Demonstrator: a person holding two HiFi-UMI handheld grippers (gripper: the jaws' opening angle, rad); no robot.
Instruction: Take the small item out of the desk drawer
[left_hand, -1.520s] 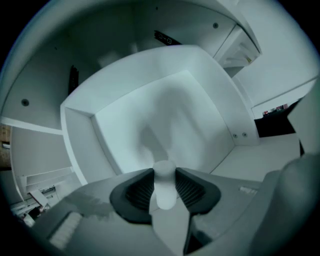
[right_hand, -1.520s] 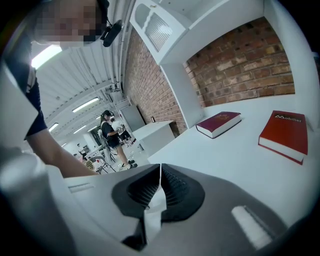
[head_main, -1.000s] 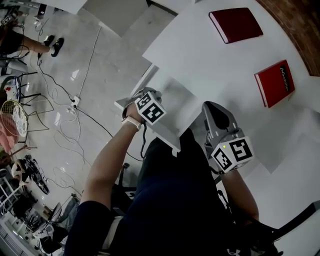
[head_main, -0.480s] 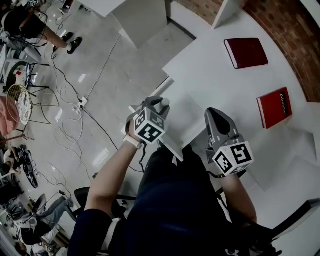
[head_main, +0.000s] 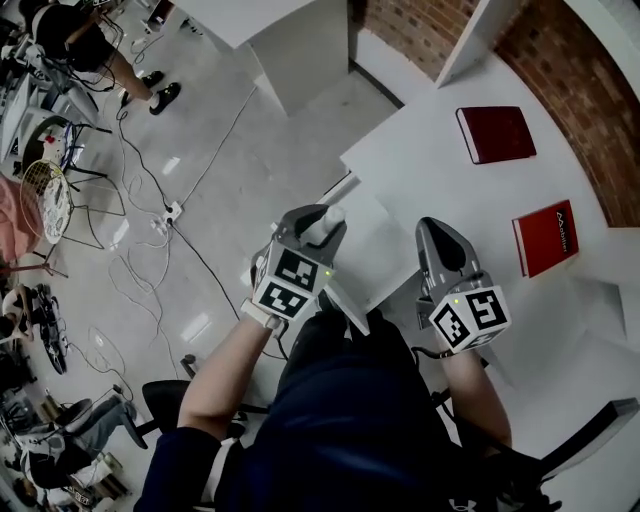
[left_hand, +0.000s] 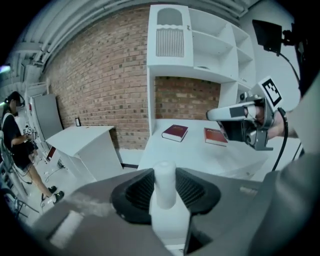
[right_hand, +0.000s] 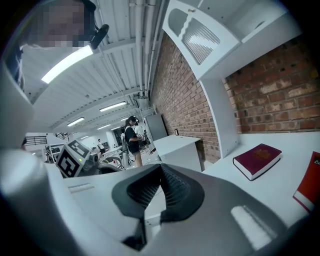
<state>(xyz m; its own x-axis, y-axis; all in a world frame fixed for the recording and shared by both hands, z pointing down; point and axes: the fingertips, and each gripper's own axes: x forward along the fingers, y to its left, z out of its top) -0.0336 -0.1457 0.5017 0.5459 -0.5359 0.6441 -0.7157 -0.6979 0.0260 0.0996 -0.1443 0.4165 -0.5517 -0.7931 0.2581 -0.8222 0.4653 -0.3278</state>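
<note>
Left gripper (head_main: 314, 226) clamped on small white plastic cylinder (left_hand: 164, 183), which stands upright between dark ribbed pads. Item sits over outer corner of pulled-out white drawer (head_main: 388, 248), apparently clear of it. Right gripper (head_main: 436, 236) has jaws together with nothing in them, hovering near edge of white desk (head_main: 440, 160) beside drawer. Extraction looks done. What's left, probably: set item down, maybe push drawer in.

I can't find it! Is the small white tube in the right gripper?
No, the small white tube is clamped in the left gripper.
</note>
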